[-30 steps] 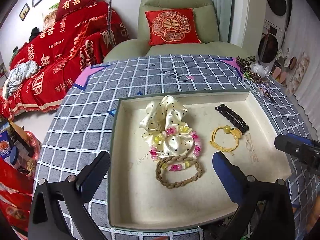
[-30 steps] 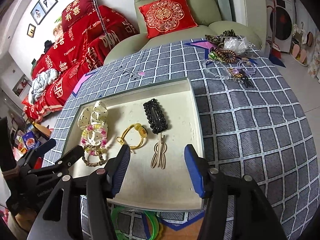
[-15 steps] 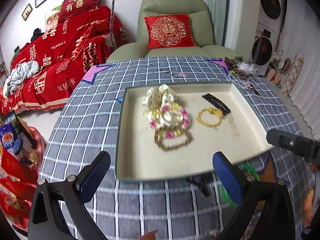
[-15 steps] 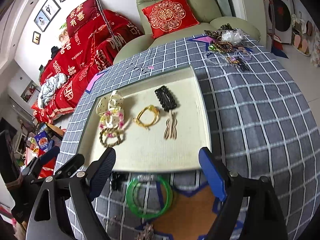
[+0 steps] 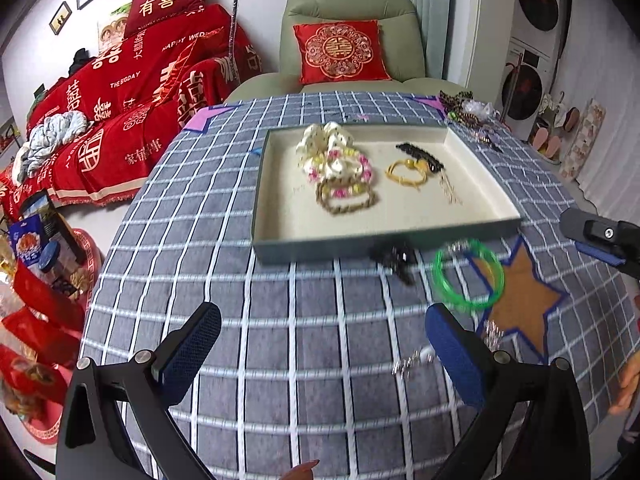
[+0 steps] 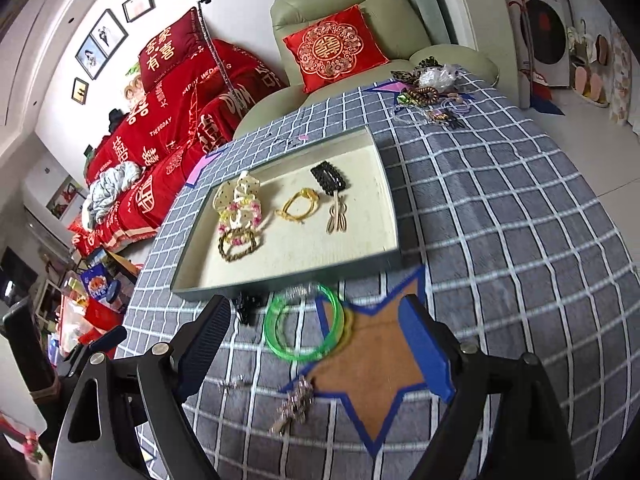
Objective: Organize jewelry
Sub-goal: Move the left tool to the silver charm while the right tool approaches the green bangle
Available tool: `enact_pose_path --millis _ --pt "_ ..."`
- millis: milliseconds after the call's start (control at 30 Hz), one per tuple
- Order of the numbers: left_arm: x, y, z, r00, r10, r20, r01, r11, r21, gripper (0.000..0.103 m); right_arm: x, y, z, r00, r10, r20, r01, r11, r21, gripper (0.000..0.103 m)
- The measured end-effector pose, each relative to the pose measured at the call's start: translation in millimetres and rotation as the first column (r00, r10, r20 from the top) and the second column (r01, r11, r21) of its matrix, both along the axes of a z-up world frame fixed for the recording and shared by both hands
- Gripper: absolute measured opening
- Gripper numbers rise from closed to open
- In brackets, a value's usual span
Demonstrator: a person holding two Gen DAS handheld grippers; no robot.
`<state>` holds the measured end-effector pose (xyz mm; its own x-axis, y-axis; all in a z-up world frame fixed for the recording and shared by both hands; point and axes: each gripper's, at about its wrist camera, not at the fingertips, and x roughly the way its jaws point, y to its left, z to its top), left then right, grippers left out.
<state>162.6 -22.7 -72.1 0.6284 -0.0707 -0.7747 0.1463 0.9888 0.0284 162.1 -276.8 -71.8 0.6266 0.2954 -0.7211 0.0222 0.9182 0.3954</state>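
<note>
A shallow cream tray point(image 5: 360, 216) point(image 6: 296, 256) sits on the checked tablecloth. It holds a dotted scrunchie point(image 6: 236, 192), a beaded bracelet, a braided brown band point(image 6: 236, 246), a yellow hair tie point(image 6: 298, 204), a black clip point(image 6: 328, 176) and a beige pin. In front of the tray lie green bangles point(image 5: 468, 274) point(image 6: 304, 328), a small black clip point(image 5: 394, 258) and silver pieces point(image 6: 294, 402). My left gripper point(image 5: 320, 344) is open and empty, above bare cloth. My right gripper point(image 6: 316, 336) is open and empty, around the bangles in view.
A pile of loose jewelry point(image 6: 432, 92) lies at the table's far right corner. A green armchair with a red cushion point(image 5: 340, 52) stands behind the table. A red-covered sofa is at the left. Boxes and bags crowd the floor at the left point(image 5: 36, 248).
Both grippers have drawn back from over the tray toward the table's near side. The green bangles, black clip and silver pieces have come into view in front of the tray.
</note>
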Motion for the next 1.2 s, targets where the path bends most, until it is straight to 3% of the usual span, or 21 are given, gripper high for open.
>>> enact_pose_path --millis 233,433,633,867,1200 --pt "-19.2 1.3 -11.2 1.0 -0.008 -0.012 0.008 1.0 0.02 0.103 -25.9 1.6 -9.1 1.0 -0.008 -0.029 0.007 1.0 -0.008 0.088" --pt "-31.5 1.0 -21.2 1.0 -0.018 -0.013 0.019 0.998 0.055 0.103 -41.1 1.0 -29.1 0.99 0.012 -0.14 -0.017 0.999 -0.038 0.088" --pt "-35.1 -2.1 -35.2 0.997 -0.049 -0.055 0.051 0.998 0.043 0.103 -55.2 -1.4 -52.3 0.974 0.02 -0.224 -0.031 0.999 -0.045 0.088" --pt "-35.1 -14.7 -42.2 0.992 -0.114 -0.047 0.116 0.991 0.061 0.103 -63.1 4.8 -60.6 0.969 0.01 -0.246 -0.031 0.996 -0.081 0.088" --pt "-22.7 -25.6 -41.8 0.982 -0.183 -0.033 0.186 0.979 0.085 0.103 -36.8 17.5 -45.2 0.976 0.015 -0.218 -0.041 0.993 -0.113 0.088"
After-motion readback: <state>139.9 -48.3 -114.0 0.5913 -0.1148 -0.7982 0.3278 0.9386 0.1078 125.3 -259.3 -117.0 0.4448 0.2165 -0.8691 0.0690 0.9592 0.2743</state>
